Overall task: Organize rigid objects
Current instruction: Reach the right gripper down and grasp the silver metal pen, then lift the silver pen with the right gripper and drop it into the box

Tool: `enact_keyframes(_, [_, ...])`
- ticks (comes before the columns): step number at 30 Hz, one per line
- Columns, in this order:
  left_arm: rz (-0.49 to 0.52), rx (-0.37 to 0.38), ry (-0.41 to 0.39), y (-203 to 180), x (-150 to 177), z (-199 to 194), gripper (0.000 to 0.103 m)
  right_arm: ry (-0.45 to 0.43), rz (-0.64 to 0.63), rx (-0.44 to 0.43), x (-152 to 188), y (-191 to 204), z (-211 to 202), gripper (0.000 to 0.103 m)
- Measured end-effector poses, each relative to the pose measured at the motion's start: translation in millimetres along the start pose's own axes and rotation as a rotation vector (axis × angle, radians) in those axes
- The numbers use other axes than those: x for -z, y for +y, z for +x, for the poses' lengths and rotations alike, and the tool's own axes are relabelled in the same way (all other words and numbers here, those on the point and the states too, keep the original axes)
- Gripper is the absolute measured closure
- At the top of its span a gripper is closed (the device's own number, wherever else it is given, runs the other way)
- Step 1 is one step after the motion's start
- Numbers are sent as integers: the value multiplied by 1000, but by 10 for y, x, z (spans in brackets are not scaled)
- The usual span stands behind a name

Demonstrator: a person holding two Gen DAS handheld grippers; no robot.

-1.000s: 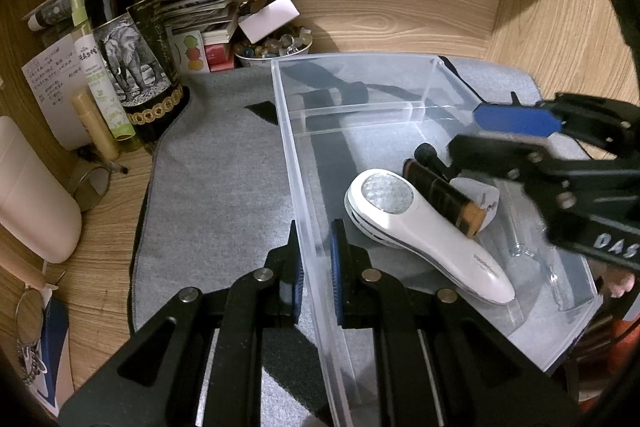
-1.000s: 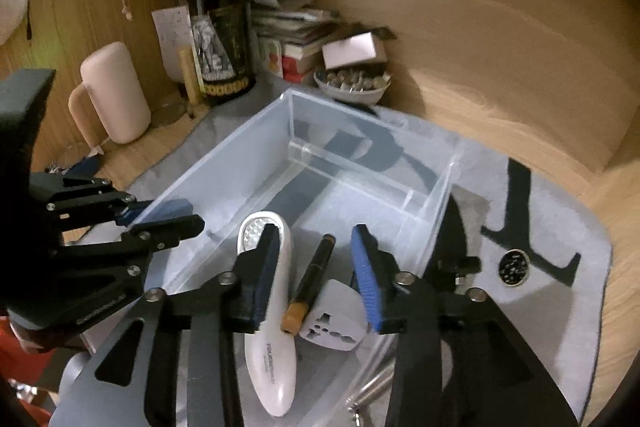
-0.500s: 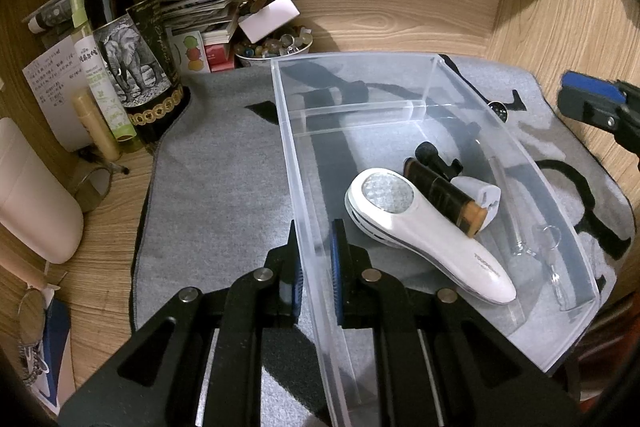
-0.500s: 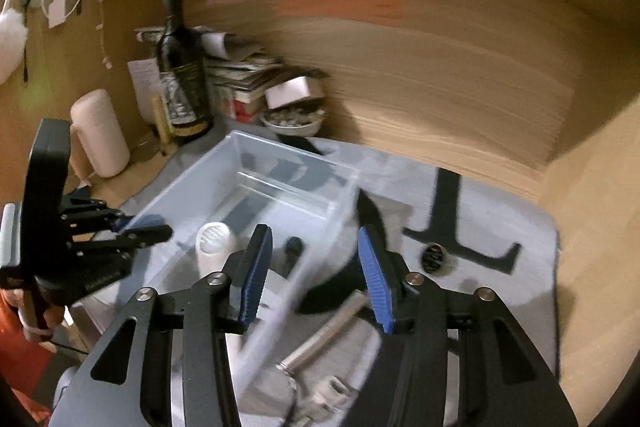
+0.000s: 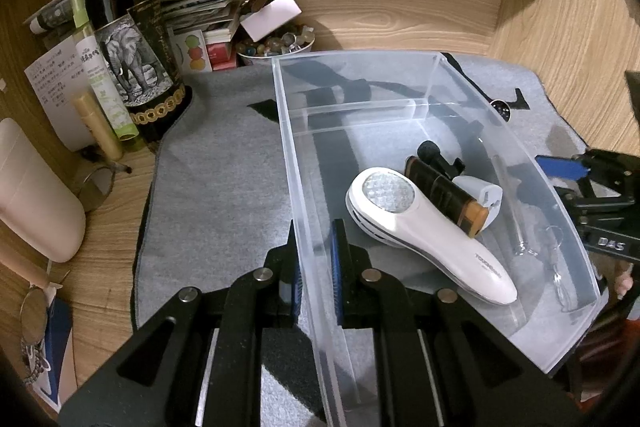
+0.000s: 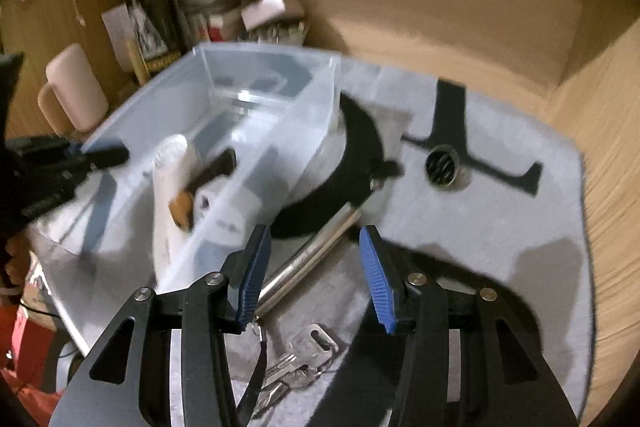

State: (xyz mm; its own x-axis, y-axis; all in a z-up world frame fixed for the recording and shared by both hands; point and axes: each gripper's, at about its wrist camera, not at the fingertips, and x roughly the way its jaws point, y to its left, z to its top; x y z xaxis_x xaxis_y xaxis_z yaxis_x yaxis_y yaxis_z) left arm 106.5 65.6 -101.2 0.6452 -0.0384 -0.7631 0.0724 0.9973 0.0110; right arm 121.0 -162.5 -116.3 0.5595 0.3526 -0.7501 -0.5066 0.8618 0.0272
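A: While the left gripper (image 5: 316, 267) sits clamped on the near wall of the clear bin (image 5: 452, 99), what shows in its view?

B: Its pads pinch that wall, one inside and one outside. Inside the bin lie a white handheld device (image 5: 424, 223), a dark tube with an orange cap (image 5: 444, 195) and a white adapter (image 5: 484, 195). The right gripper (image 5: 580, 183) shows at the far right, outside the bin.

A: And from the right wrist?

B: Blurred, but clear enough. The right gripper (image 6: 316, 275) has its jaws apart with nothing held. A metal cylinder (image 6: 312, 259) lies on the grey mat (image 6: 500, 227), just beside the bin's outer wall, with a bunch of keys (image 6: 296, 367) at its near end.

A: How does the cylinder lie?

B: Its long axis runs diagonally, up and to the right, starting close to the left finger (image 6: 252, 275) and passing between the two. The right hand is clearly the nearer; I'd judge the wrist needs some roll to close across it.
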Motion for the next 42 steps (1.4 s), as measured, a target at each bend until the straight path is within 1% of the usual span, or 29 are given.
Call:
enact_keyframes(1, [1,1,0,-1,6,-4,93,12,14,2,23,-27,50,60])
enact_keyframes(4, [3,-7,-1,3,8,-2,93,59,61,-49,73,-125,175,60])
enact_keyframes(6, [0,-4,0,-2,9,-1,93,69,79,-74,101,-153,222,60])
enact_keyframes(10, [2,-5,-1,-3,9,-2,93,80,47,-58,120,-106,279,61])
enact_keyframes(11, [2,-5,-1,1,9,-1,93,76,29,-39,133,-74,278,63])
enact_keyframes(13, [2,-5,-1,7,9,0,93,70,-9,-6,160,-23,271,74])
enact_keyframes(14, [2,-5,-1,0,10,-1,93,66,-13,0,170,-24,263,76])
enact_keyframes(15, [1,-6,-1,-5,9,-2,93,63,-13,2,176,-33,256,80])
enact_keyframes(16, [2,-6,-1,5,10,-1,93,59,-10,5,181,-43,247,88])
enact_keyframes(20, [0,-5,-1,-4,10,-2,93,47,19,31,175,-121,226,89])
enact_keyframes(25, [2,-6,0,8,11,-2,93,5,37,40,121,-163,93,89])
enact_keyframes(33, [1,-4,-1,8,11,-1,93,-126,29,59,-108,-135,-340,89])
enact_keyframes(37, [1,-6,-1,-5,11,-3,93,-190,14,60,-236,-64,-534,89])
enact_keyframes(42, [0,-5,-1,-6,11,-3,93,-246,-14,40,-389,83,-654,89])
